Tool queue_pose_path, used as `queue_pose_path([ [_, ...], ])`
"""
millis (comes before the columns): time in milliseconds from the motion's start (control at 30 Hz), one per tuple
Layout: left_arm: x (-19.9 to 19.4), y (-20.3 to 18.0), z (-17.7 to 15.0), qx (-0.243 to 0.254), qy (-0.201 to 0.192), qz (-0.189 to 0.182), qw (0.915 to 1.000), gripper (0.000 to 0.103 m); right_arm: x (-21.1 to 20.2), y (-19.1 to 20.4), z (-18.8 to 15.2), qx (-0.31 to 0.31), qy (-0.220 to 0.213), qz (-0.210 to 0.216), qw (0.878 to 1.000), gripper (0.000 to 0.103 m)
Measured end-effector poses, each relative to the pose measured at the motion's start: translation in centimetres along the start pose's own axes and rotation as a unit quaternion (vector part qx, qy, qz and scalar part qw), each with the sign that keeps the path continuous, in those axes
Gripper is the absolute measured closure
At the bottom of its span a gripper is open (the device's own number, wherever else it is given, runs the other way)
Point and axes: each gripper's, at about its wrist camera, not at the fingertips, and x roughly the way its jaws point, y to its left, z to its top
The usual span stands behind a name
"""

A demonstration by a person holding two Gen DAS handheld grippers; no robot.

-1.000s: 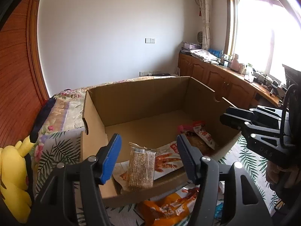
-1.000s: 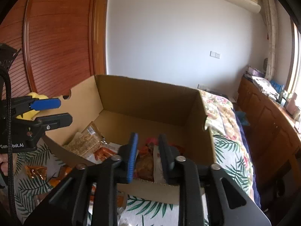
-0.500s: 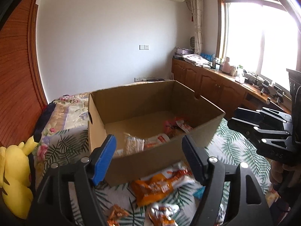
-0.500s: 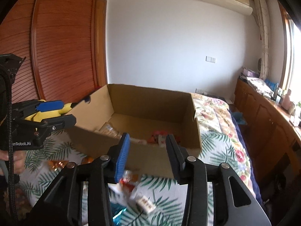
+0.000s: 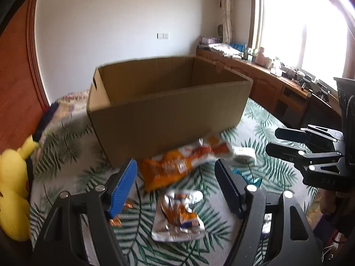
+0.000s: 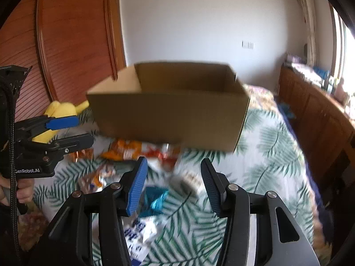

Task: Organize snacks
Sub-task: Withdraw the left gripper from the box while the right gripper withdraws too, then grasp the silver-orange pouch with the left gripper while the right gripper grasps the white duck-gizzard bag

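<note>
Both grippers hang empty over the leaf-print bedspread (image 5: pixel 261 166) in front of the cardboard box (image 5: pixel 168 115): the left gripper (image 5: pixel 175 186) stands wide open above an orange snack bag (image 5: pixel 168 168) and a crumpled silver packet (image 5: pixel 177 217), while the right gripper (image 6: pixel 173 188) has just been opening its jaws, nothing between them, over a teal wrapper (image 6: pixel 155 199) and a white packet (image 6: pixel 142 232). The loose snacks lie scattered just before the box's near wall. A good pick probably means bringing 1 gripper down square over 1 packet, pinching a raised crinkle rather than flat film, and keeping the 2 grippers apart.
</note>
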Motion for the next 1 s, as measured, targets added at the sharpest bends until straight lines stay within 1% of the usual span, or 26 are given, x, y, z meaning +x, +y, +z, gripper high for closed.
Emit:
queue_pose_path([
  [200,0.9,0.7,-1.8,-0.023,0.021,-0.005,0.9995,0.030,0.7,0.5,-1.7,0.003,0.018,0.000,1.000,0.051],
  [400,1.5,0.6,-3.0,-0.023,0.034,-0.006,0.9991,0.030,1.1,1.7,-3.0,0.005,0.032,0.003,0.999,0.048],
  [567,2.0,0.7,-3.8,-0.020,0.045,-0.005,0.9988,0.030,1.9,2.4,-4.1,0.005,0.047,0.006,0.999,0.047],
  [1000,2.8,0.5,-5.1,-0.017,0.059,-0.001,0.9981,0.030,3.1,3.3,-5.2,0.004,0.068,-0.005,0.998,0.044],
])
